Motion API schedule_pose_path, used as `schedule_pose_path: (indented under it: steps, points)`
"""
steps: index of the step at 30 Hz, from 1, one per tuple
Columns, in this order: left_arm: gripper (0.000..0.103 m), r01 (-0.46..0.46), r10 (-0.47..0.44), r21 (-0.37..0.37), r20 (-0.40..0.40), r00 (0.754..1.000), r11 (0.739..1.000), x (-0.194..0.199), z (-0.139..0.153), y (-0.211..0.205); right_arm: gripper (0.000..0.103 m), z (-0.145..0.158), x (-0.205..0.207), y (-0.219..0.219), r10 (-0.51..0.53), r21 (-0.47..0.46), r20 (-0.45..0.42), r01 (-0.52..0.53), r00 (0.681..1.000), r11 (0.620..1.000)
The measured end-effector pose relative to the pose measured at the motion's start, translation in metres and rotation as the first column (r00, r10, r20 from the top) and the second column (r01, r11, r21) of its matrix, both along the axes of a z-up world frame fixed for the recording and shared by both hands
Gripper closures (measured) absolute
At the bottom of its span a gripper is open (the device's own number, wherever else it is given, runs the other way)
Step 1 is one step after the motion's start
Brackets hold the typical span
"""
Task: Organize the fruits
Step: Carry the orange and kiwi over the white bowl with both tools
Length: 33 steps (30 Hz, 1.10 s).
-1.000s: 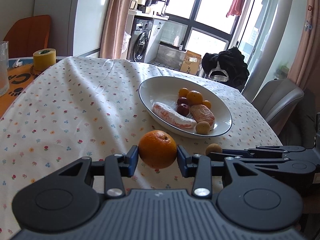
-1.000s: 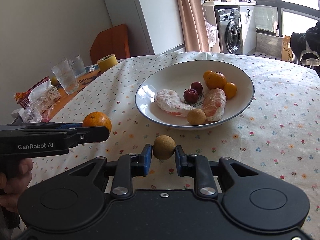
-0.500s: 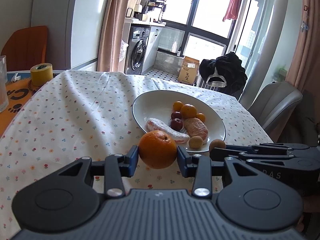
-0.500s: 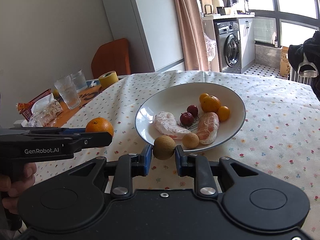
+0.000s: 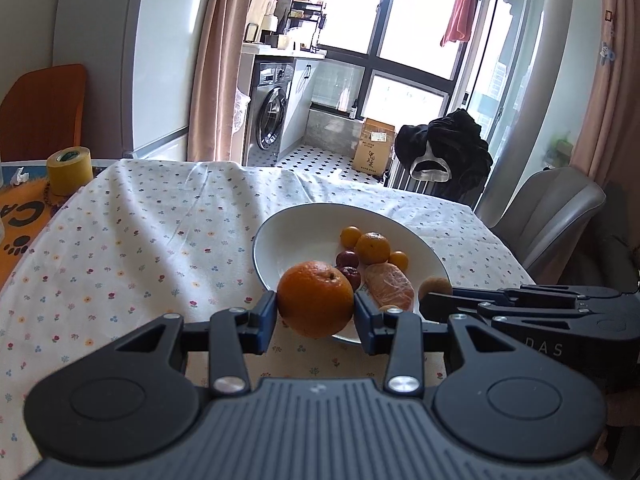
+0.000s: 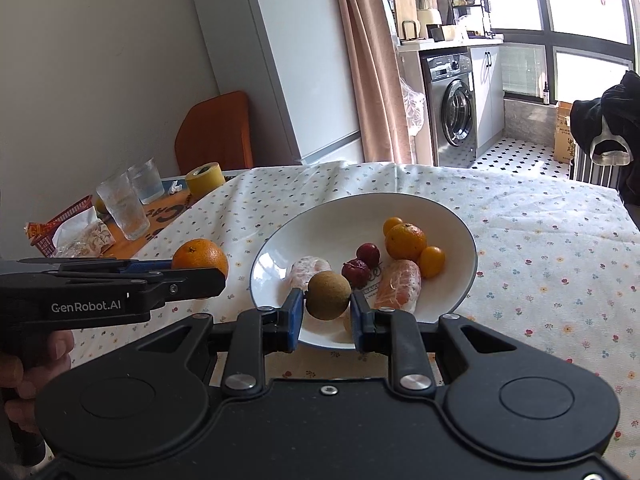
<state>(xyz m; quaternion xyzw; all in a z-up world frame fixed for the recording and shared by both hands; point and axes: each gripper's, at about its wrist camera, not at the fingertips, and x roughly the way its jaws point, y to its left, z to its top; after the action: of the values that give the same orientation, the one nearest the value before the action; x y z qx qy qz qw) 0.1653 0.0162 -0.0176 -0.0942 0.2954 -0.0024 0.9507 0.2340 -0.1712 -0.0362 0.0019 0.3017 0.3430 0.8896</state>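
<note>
The left claw [image 5: 315, 311] grips an orange [image 5: 315, 299] between its blue pads, holding it in the air over the near rim of the bowl [image 5: 280, 236]. The right claw [image 6: 325, 311] is clenched on a small brown fruit [image 6: 329, 295], also lifted, in front of the bowl's near edge. In the right wrist view the left claw comes in from the left side with a hand [image 6: 24, 376] on its grip, and the orange shows at its tip, left of the bowl and above the cloth. In the left wrist view the right claw reaches in from the right with the brown fruit at its tip, just past the bowl's right rim. The white bowl sits on the worktop [image 6: 560, 264], which is covered by a flowered cloth, nearer its right edge than its left. Inside the bowl lie a tangerine [image 6: 405, 241], two small yellow-orange fruits [image 6: 432, 261], two dark red fruits [image 6: 356, 272], and two wrapped peeled pieces [image 6: 400, 285], one orange-pink and one paler. At the worktop's far left corner, off the cloth, stand two glasses [image 6: 124, 208], a roll of yellow tape [image 6: 205, 180], and a red basket [image 6: 60, 224] with packets.
</note>
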Motion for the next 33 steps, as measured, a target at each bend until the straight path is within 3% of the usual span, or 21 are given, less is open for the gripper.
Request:
schedule_pose_path:
  steps: [23,33]
  points:
    - [0.063,0.031,-0.032,0.02,0.035,0.999,0.999,0.042,0.011,-0.002,0.08,-0.001,0.035,-0.003,0.008,0.077,0.0,-0.008,1.0,0.997]
    - [0.063,0.07,-0.07,0.021,0.0,0.998,0.997,0.074,-0.012,-0.006,0.079,-0.018,0.049,-0.004,-0.011,0.08,-0.02,0.012,1.0,0.997]
